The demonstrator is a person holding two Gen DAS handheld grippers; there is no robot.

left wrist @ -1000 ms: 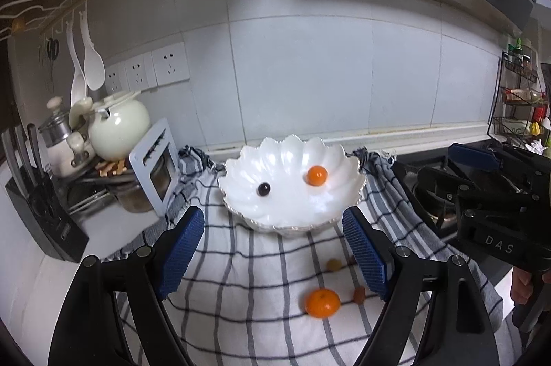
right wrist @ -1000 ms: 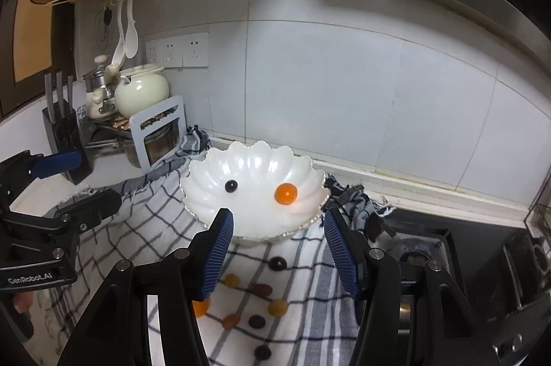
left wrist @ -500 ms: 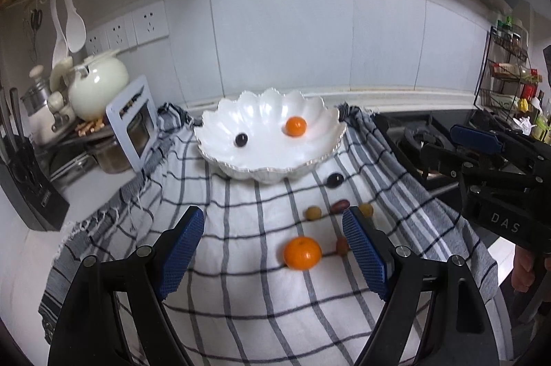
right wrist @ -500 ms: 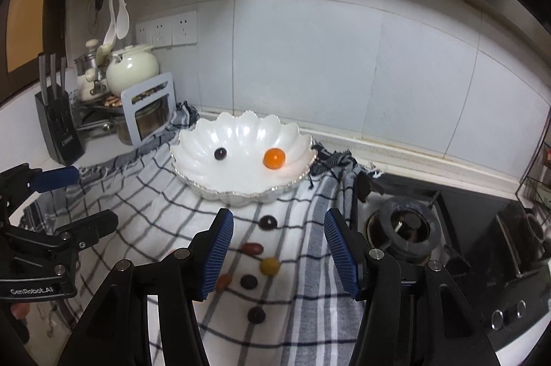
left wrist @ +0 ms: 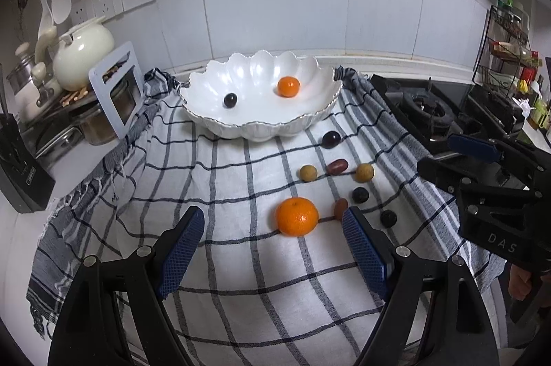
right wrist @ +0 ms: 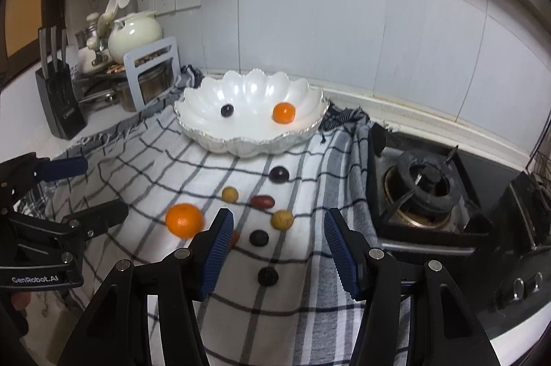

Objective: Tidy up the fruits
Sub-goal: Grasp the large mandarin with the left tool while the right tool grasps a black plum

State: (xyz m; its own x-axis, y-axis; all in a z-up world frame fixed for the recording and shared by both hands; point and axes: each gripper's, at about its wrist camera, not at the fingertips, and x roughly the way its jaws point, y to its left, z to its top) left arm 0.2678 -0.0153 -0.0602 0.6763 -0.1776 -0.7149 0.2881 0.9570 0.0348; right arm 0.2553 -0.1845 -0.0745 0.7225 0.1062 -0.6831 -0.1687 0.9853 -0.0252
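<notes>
the big orange (left wrist: 296,216) sits on the checked cloth (left wrist: 224,228) near the front edge of the surface, just ahead of the left gripper (left wrist: 272,245), which is spread wide and holds nothing, while the right gripper (right wrist: 277,249), also spread and empty, is nearer the small dark fruit (right wrist: 258,238), and the white bowl (left wrist: 213,118) waits at the back.

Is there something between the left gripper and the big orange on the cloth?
Nothing visible. The left gripper is open, and the big orange lies on bare checked cloth just ahead; a small reddish fruit sits beside it.
</notes>
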